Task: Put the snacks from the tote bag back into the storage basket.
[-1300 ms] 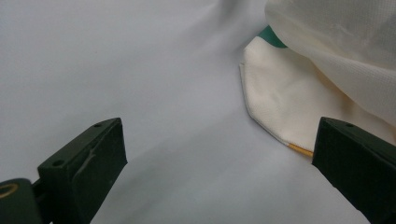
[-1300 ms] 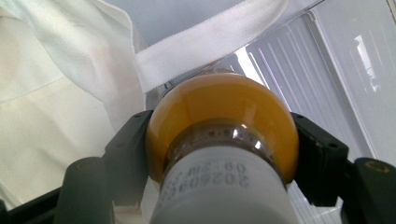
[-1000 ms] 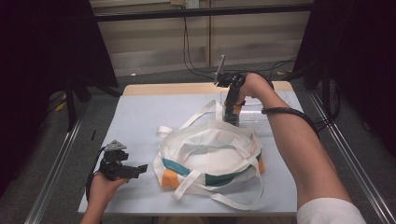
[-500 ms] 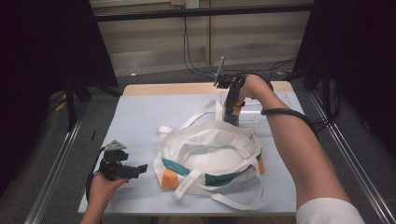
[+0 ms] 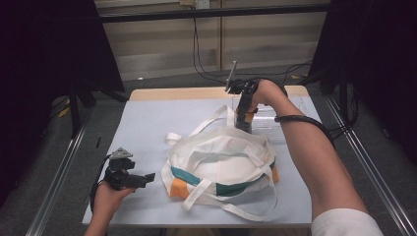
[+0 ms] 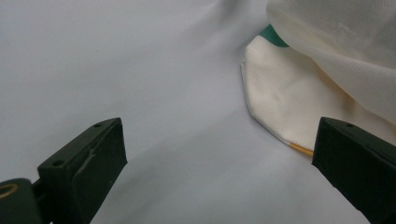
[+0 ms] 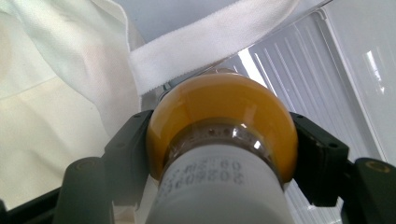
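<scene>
A white tote bag (image 5: 221, 162) with teal and orange panels lies open in the middle of the table, its straps spread out. My right gripper (image 5: 243, 117) points down at the bag's far rim, over a clear plastic tray (image 5: 278, 123). In the right gripper view my right gripper (image 7: 219, 135) is shut on a bottle (image 7: 224, 116) with a yellow-orange body and a white cap end, beside a bag strap (image 7: 210, 42). My left gripper (image 5: 142, 178) rests at the front left, open, its jaws toward the bag's corner (image 6: 289, 98) with nothing between them (image 6: 219, 158).
The table (image 5: 147, 128) has a pale grey-blue cover with bare room at its left and back left. The ribbed clear tray (image 7: 327, 70) sits at the back right. Metal rails (image 5: 59, 182) run along both sides, and cables (image 5: 206, 59) hang behind.
</scene>
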`<control>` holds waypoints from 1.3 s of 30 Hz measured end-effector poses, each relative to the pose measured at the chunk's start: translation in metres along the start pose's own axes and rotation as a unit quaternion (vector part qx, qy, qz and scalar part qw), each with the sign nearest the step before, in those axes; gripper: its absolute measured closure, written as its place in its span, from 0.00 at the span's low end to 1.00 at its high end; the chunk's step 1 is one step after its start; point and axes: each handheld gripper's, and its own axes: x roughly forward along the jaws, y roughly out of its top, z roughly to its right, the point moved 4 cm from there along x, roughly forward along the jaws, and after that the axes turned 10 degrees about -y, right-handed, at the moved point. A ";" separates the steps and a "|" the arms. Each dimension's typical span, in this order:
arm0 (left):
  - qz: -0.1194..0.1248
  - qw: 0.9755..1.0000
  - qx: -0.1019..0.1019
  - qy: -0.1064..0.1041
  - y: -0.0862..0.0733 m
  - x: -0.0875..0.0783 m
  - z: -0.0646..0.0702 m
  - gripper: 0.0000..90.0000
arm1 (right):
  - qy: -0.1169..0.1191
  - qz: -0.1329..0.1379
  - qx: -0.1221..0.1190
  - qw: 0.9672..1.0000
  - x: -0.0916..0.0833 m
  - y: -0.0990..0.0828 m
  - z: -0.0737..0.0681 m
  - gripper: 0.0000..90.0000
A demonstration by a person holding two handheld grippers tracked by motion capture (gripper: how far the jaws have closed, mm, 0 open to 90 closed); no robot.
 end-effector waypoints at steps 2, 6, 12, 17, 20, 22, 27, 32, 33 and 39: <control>-0.001 1.000 0.000 0.000 0.000 0.000 0.000 0.03 | 0.000 -0.002 0.004 1.000 0.000 0.000 0.000 0.33; -0.003 1.000 0.002 0.003 0.000 0.000 0.000 0.03 | 0.001 0.001 0.007 1.000 0.000 0.000 0.000 0.33; 0.000 1.000 -0.001 0.001 0.000 0.001 0.000 0.03 | -0.001 0.003 0.010 1.000 0.001 -0.002 0.003 0.33; -0.002 1.000 0.000 0.000 0.000 0.000 0.000 0.03 | -0.007 0.001 0.014 1.000 0.003 -0.003 0.003 0.33; -0.007 1.000 0.006 0.001 0.000 -0.001 -0.001 0.03 | -0.008 0.003 0.010 1.000 0.003 -0.002 0.004 0.32; -0.009 1.000 0.007 0.000 -0.001 -0.001 -0.001 0.03 | -0.009 0.001 0.014 1.000 0.002 -0.002 0.003 0.32; -0.010 1.000 0.007 0.001 -0.001 -0.001 -0.001 0.03 | -0.017 0.003 0.019 1.000 0.000 -0.004 0.004 0.28; -0.007 1.000 0.007 0.002 -0.001 -0.001 0.000 0.03 | -0.025 0.004 0.028 0.999 -0.002 -0.007 0.005 0.23; -0.001 1.000 0.001 0.002 0.000 0.000 0.001 0.03 | -0.024 0.005 0.029 0.999 -0.003 -0.007 0.005 0.23; -0.002 1.000 0.002 0.002 0.000 0.000 0.002 0.03 | -0.029 0.008 0.039 0.999 -0.005 -0.013 0.006 0.16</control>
